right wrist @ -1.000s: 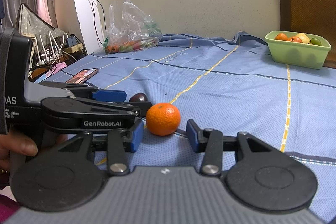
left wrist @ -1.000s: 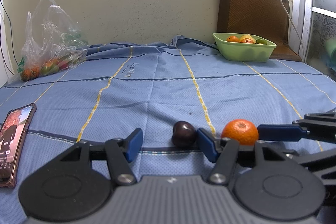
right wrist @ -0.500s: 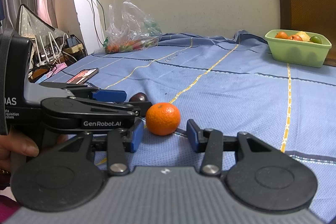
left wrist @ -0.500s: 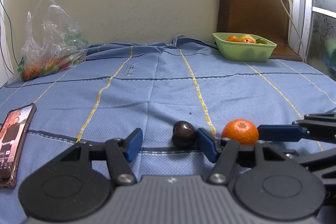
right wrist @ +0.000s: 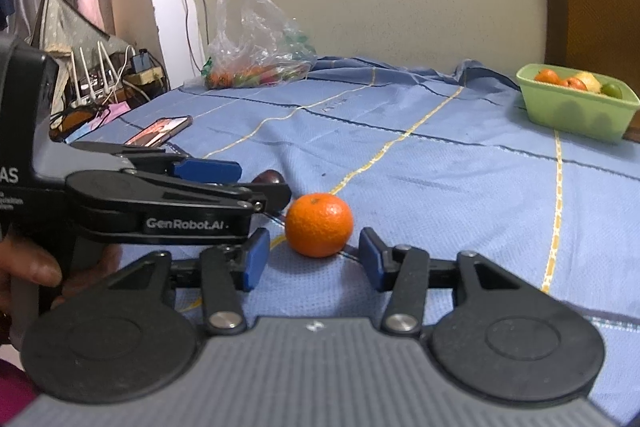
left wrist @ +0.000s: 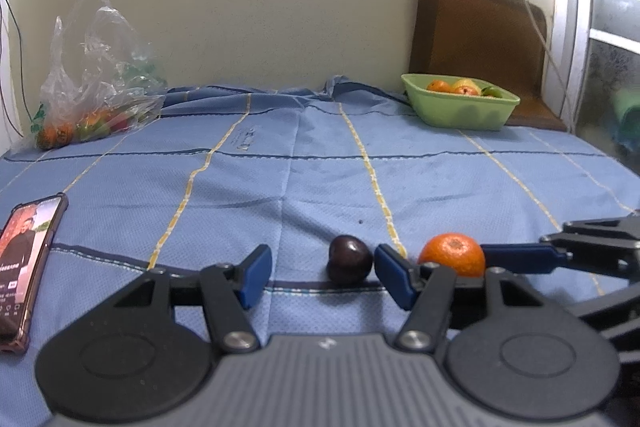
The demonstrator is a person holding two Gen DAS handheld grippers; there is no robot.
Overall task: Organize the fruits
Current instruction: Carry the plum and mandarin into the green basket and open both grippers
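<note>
Fruits partly sorted: green tub (left wrist: 460, 111) at the bed's far corner holds several. I see orange (right wrist: 319, 225) between my right gripper (right wrist: 311, 259)'s opening fingers, untouched; plum (left wrist: 350, 265) between left gripper (left wrist: 320, 277)'s parted fingers, ungripped.

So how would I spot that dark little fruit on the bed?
Start at the blue checked sheet, near edge. Two loose fruits lie there between the grippers: the dark plum sits left of the bright tangerine, and it alone is purple-black.

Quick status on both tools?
Left tool: open, dark plum between its tips, ungripped.
Right tool: opening, orange between its tips, ungripped.
</note>
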